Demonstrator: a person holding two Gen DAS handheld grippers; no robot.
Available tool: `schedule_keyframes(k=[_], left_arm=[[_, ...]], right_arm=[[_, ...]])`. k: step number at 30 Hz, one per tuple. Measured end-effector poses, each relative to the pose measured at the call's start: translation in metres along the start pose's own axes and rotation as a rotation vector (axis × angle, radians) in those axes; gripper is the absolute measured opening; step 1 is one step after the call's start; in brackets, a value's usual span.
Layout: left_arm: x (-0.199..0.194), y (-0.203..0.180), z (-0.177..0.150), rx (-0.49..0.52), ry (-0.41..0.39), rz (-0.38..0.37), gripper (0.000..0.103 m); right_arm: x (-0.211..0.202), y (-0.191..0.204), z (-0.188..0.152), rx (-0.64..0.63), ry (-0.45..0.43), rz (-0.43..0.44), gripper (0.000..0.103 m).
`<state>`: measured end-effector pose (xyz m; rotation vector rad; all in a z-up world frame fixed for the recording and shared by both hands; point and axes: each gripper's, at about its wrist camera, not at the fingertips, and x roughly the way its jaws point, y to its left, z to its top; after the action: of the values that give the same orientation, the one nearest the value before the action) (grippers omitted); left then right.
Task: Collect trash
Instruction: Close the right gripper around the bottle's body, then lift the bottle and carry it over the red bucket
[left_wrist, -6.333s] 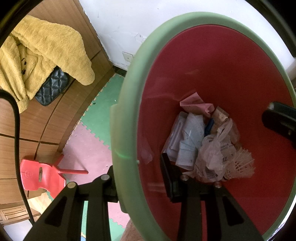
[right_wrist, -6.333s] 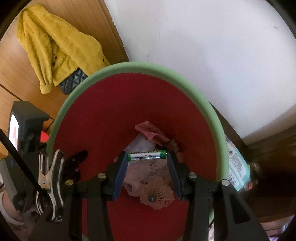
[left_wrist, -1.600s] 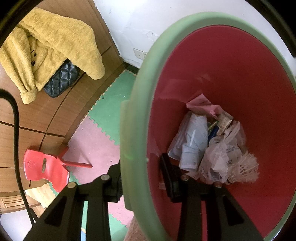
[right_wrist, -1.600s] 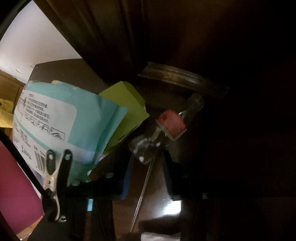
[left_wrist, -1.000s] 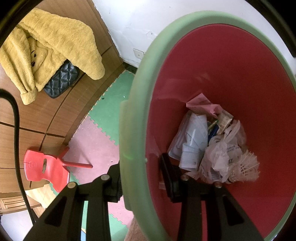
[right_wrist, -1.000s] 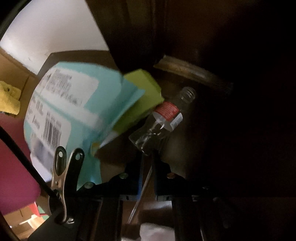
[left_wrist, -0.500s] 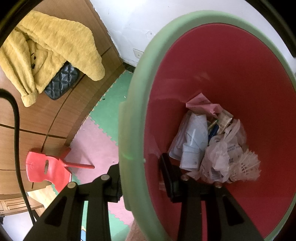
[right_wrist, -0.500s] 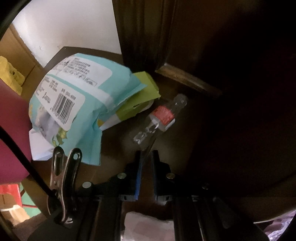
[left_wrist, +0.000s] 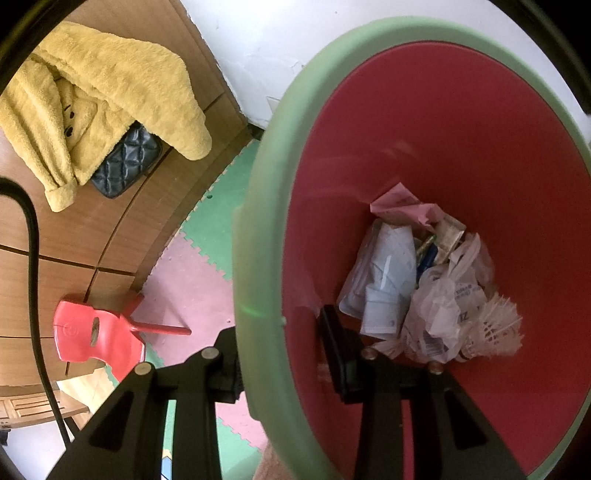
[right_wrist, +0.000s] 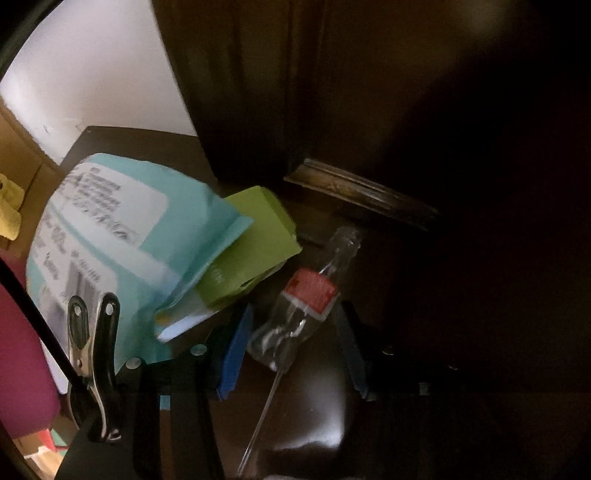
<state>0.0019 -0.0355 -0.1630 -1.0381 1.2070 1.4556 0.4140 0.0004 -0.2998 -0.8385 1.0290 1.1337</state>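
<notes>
Fingers (right_wrist: 236, 354) of our right gripper (right_wrist: 291, 350) opening around clear bottle (right_wrist: 299, 310), not pressing; left gripper (left_wrist: 280, 354) clamps bin rim (left_wrist: 251, 258).

A white plaster wall (left_wrist: 280, 44) meets wood-panelled cabinetry (left_wrist: 110, 229) draped with a yellow fleece robe (left_wrist: 103, 96), above a floor of interlocking pink and green foam mats (left_wrist: 192, 266) with a small red plastic chair (left_wrist: 92, 336), while dark wooden furniture (right_wrist: 406, 110) stands in deep shadow.

A home: foam puzzle floor mats (left_wrist: 192, 266), yellow robe (left_wrist: 110, 99), wooden wardrobe (left_wrist: 92, 229).
</notes>
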Motion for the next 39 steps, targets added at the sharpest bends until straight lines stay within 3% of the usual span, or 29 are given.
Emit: schedule_keyframes(k=[3,7,17,30,39], left_arm=[[0.000,0.000,0.000,-0.001,0.000,0.000,0.037],[0.000,0.000,0.000,0.002,-0.001,0.000,0.037],[-0.002,0.002,-0.001,0.007,-0.004,0.001,0.037],[-0.001,0.001,-0.001,0.026,-0.007,0.003,0.037],[-0.002,-0.002,0.000,0.045,-0.017,-0.010,0.036]], right_arm=[[0.009,-0.003,0.002,0.012,0.033,0.015,0.048],[0.014,-0.006,-0.001,0.033,0.052,0.052,0.033],[-0.010,-0.008,-0.014,0.039,0.007,0.070,0.033],[-0.052,-0.019,-0.070,0.085,-0.040,0.128,0.033],[-0.089,-0.022,-0.081,0.113,-0.098,0.163,0.033]])
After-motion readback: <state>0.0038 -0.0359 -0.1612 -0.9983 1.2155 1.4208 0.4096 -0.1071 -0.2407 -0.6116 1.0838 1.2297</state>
